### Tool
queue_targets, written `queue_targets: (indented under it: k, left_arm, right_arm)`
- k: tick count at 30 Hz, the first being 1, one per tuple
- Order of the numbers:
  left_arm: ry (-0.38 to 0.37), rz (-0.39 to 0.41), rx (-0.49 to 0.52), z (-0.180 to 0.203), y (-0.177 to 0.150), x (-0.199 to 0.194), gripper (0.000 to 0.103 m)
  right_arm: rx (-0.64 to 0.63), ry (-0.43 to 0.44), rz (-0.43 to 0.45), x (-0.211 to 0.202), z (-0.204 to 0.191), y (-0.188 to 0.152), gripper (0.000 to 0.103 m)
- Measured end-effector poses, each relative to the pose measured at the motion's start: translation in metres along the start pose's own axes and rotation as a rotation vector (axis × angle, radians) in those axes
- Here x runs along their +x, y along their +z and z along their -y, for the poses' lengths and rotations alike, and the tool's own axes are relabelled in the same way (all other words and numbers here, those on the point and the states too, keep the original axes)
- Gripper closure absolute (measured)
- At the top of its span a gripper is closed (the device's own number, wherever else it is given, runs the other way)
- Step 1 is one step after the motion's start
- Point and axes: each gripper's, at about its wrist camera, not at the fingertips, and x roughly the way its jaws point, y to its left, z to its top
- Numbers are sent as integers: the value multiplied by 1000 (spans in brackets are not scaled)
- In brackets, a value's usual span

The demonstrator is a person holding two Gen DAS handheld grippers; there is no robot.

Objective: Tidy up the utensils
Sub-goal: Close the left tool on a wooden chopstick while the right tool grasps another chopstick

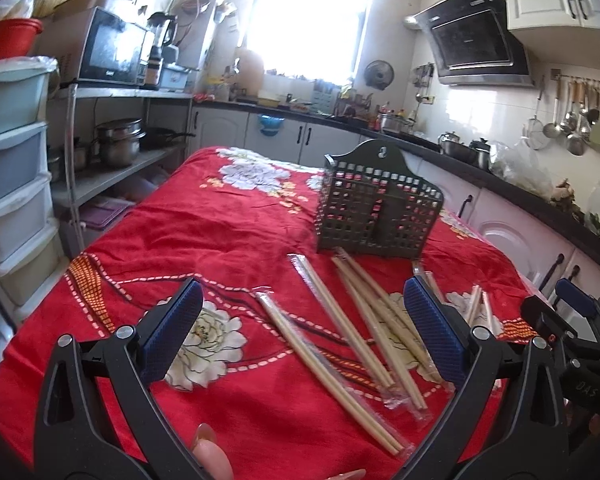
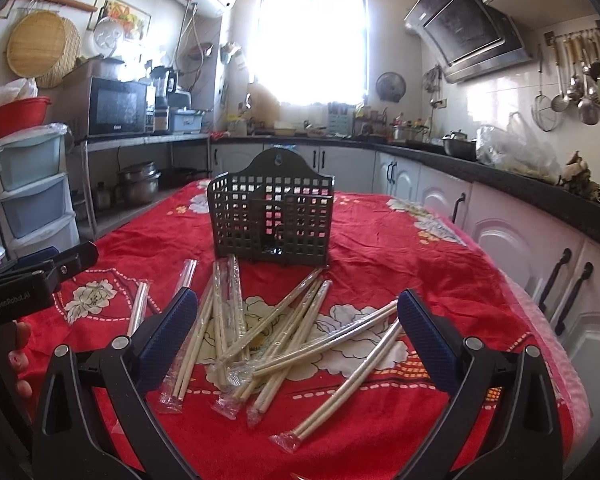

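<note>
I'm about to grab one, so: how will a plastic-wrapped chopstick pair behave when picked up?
Probably stiff and light: each wrapped pair is thin, straight wood. The clear sleeve looks glossy, so it may slip between the tongs. Lying crisscrossed in the pile, lifting one could drag its neighbours.

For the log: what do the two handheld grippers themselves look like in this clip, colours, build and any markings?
Both are alike: the left gripper and the right gripper have matte black plastic forked arms with silver round pivot bolts, ending in blue finger pads with a fine diamond texture. Seen from the right wrist, the left gripper's black body bears pale lettering that looks like "GenRobot.AI". No sleeves or cables show.
</note>
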Motion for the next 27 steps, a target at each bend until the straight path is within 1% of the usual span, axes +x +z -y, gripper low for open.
queue_targets:
  k: [4,8,10,14,16,22,24,26,27]
  left_arm:
    - [-8,-50,-31,-10,3,10,10]
    - [-2,-110,-32,-16,4,20,10]
    - [-28,-150,-45,-20,4,27,10]
    - [-47,-177,-69,-26,5,34,10]
    - [-44,-197,-82,-29,8,39,10]
    - [-85,-245,-119,-39,15,51,10]
    - [-94,-276,-126,-41,16,58,10]
    - [-130,-319,-160,-45,15,67,13]
    - [-137,-338,-168,-45,15,71,19]
  right_arm:
    - [-2,32,-37,13,-1,7,6]
    - [-14,53,-60,25,-2,14,6]
    - [-16,63,-75,30,-1,18,6]
    - [-8,81,-115,45,3,25,6]
    - [4,92,-137,54,5,28,6]
    - [44,108,-193,78,15,35,6]
    - [66,111,-215,87,20,37,6]
    - [92,115,-237,97,25,40,6]
    - [102,118,-247,101,28,41,6]
